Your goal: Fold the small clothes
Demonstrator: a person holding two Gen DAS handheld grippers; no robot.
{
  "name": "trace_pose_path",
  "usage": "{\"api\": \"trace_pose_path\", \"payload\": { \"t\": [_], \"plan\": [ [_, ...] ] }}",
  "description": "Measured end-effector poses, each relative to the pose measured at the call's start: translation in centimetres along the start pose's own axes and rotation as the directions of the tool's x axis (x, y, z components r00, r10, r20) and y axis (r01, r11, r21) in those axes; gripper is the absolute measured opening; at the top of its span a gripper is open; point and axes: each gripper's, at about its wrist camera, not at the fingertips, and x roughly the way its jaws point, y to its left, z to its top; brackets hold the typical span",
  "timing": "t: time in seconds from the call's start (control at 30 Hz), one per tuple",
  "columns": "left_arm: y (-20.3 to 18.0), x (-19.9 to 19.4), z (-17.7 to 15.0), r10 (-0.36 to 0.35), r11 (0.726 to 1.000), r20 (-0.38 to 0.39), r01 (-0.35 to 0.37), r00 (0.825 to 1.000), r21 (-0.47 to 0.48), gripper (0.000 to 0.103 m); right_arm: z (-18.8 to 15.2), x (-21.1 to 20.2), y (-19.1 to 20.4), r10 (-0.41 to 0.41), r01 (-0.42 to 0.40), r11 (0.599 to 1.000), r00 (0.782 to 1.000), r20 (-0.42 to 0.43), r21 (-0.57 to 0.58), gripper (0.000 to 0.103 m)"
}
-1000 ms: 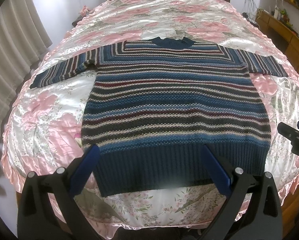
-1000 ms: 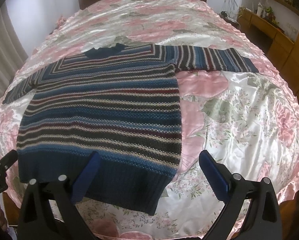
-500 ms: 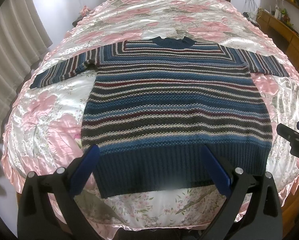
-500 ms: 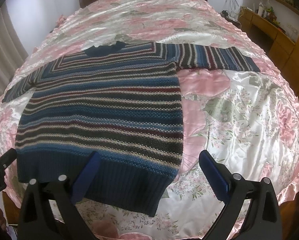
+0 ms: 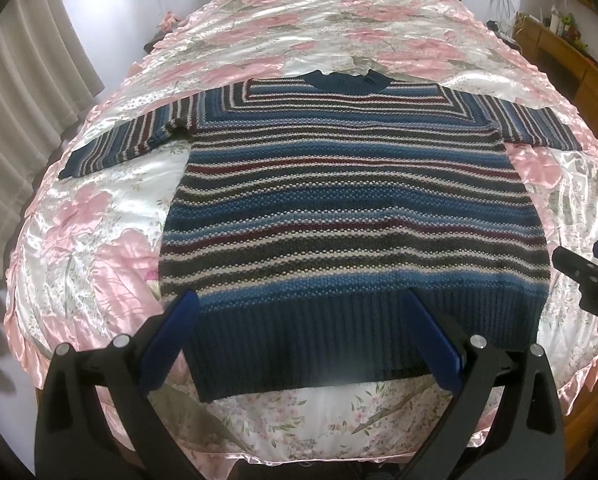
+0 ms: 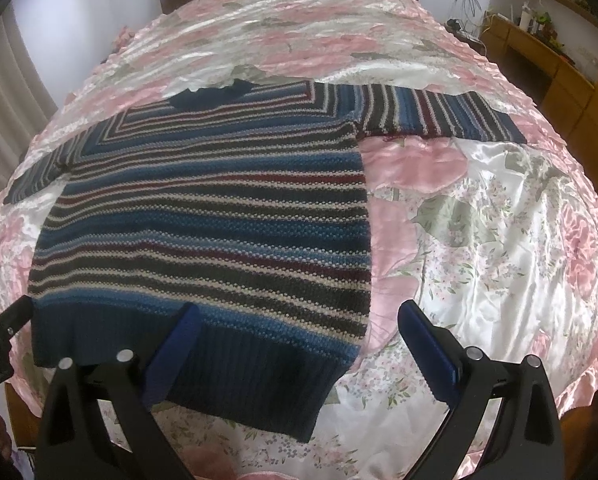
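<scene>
Left wrist: spread left claw [image 5: 299, 320] is hovering over the striped blue knit sweater's [image 5: 351, 208] ribbed hem, collar lying straight ahead; right claw [image 6: 299, 332] spread alongside.

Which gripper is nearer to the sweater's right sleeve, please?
Right. The right gripper hovers by the hem corner below that sleeve; the left gripper hovers over the hem's middle.

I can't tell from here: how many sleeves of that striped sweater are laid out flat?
2. The left sleeve stretches out toward the curtain side of the bed; the right sleeve stretches out toward the wooden cabinets. Both lie flat, neither folded in yet.
</scene>
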Motion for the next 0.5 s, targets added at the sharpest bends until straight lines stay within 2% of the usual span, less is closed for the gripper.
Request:
{"api": "trace_pose_path", "payload": {
  "t": [0.2, 0.5],
  "plan": [
    [-1.5, 1.0, 1.5, 0.000, 1.000, 0.003, 0.000, 1.000, 0.027, 0.100, 1.3, 0.8, -1.8, -0.030, 0.030, 1.000, 1.000, 0.009, 0.006, 0.099],
    [-3.5, 1.6, 2.6, 0.007, 0.999, 0.001, -0.007, 1.000, 0.051, 0.100, 2.2, 2.1, -3.2, -0.015, 0.015, 1.000, 1.000, 0.008, 0.010, 0.099]
  ]
}}
